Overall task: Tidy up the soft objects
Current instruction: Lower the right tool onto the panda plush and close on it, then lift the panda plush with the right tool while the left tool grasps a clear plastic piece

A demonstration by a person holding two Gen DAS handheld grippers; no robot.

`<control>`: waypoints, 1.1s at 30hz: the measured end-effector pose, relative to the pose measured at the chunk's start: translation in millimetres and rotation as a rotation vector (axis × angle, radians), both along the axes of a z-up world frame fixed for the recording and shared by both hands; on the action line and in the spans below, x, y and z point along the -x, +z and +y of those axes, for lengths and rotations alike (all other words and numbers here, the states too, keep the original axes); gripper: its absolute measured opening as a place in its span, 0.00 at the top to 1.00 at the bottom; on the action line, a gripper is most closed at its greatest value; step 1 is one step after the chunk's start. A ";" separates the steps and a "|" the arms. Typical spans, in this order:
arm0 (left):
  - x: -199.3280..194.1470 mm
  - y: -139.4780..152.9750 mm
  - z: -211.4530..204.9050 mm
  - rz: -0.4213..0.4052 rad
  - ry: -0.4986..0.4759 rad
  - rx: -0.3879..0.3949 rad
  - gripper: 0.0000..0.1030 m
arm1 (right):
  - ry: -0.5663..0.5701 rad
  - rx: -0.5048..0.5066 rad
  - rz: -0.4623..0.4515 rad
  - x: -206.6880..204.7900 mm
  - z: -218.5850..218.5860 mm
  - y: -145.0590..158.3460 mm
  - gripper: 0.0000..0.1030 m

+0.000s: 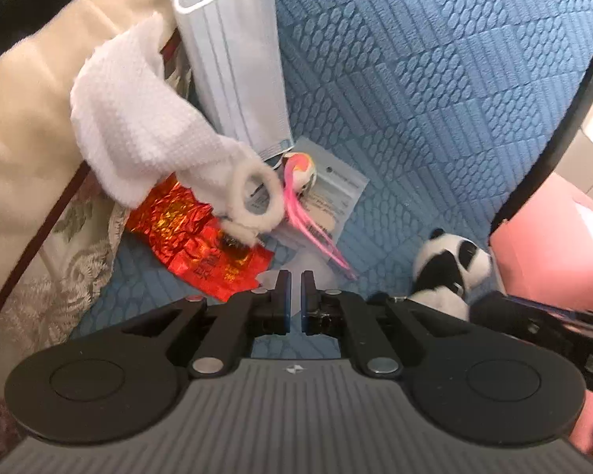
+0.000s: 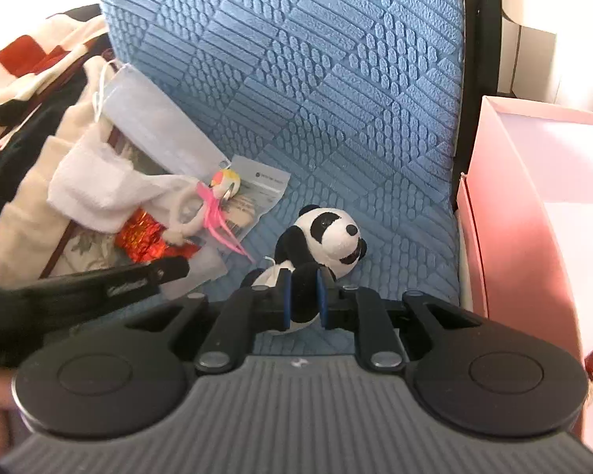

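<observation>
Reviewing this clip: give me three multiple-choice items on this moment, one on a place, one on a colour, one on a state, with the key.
1. Where is the pink box relative to the panda plush in the right wrist view?
A. To its right
B. To its left
C. Under it

2. What colour is the crinkled foil wrapper?
A. Green
B. Red
C. Silver

3. What is the right gripper doing?
A. Open over the face mask
B. Closed on nothing
C. Closed on the panda plush

Key:
1 A, the box stands at the right edge, beside the blue textured mat.
2 B, it is red with gold glints.
3 C, the black-and-white body sits pinched between the blue pads.
</observation>
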State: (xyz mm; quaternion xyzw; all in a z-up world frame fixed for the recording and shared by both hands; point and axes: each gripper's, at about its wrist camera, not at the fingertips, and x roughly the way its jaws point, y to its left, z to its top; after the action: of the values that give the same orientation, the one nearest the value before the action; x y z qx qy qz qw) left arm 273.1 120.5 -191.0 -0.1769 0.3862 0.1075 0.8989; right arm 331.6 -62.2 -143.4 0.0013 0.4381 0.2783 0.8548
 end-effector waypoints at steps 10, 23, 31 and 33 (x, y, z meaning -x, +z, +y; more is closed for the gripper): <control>-2.2 -5.0 -4.8 0.040 0.011 -0.046 0.78 | -0.055 0.054 -0.053 13.1 -17.0 10.6 0.83; -8.8 -3.8 3.2 0.046 0.012 -0.001 0.56 | 0.011 0.087 -0.114 9.3 0.4 14.3 0.74; -15.2 -9.4 -3.2 0.064 -0.019 -0.051 0.39 | -0.035 0.268 -0.124 6.6 7.8 -8.0 0.67; -17.2 -11.6 -6.5 0.076 -0.037 -0.071 0.39 | -0.041 0.296 -0.160 7.8 9.5 -7.4 0.60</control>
State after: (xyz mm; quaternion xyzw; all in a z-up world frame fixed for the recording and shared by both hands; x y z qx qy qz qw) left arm 290.3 114.0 -202.6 -0.1333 0.4193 0.1111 0.8911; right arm 323.9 -52.7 -150.8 -0.1378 0.4048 0.1925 0.8832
